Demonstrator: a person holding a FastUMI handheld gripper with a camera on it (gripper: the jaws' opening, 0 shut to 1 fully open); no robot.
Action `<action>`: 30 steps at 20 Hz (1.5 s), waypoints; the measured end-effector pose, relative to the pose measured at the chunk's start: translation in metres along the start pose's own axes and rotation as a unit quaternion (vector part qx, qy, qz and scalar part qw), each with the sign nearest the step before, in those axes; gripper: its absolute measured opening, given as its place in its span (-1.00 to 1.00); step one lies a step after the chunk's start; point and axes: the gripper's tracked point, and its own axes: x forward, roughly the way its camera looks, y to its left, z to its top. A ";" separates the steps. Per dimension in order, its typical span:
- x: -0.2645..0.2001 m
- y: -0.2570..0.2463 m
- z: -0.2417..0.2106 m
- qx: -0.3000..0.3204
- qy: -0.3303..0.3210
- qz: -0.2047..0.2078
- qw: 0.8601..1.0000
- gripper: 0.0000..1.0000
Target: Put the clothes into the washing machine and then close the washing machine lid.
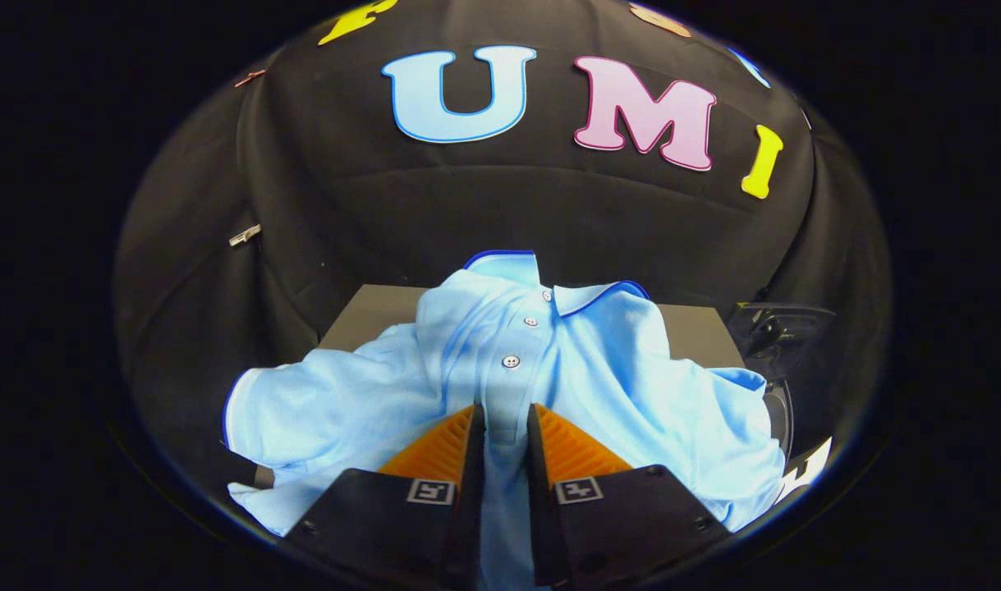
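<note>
Hand-held gripper pinches shirt above, seemingly, table.

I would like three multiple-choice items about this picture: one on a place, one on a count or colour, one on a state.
1. Where is the fold of the light blue polo shirt?
A. between the gripper's fingers
B. far beyond them
C. behind them

2. How many white buttons show on the placket?
A. one
B. three
C. six

3. The gripper is:
A. wide open
B. shut on the shirt
C. shut on nothing

Key: 1 A, the cloth runs through the narrow gap; 2 B, three show in a row; 3 B, both fingers press the fold.
</note>
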 end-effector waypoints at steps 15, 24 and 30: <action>-0.015 -0.002 0.013 -0.020 0.000 -0.028 0.999 -0.90; -0.053 -0.009 0.026 -0.010 -0.013 -0.003 1.000 -0.90; -0.074 -0.030 0.035 0.010 -0.009 0.042 0.999 -0.90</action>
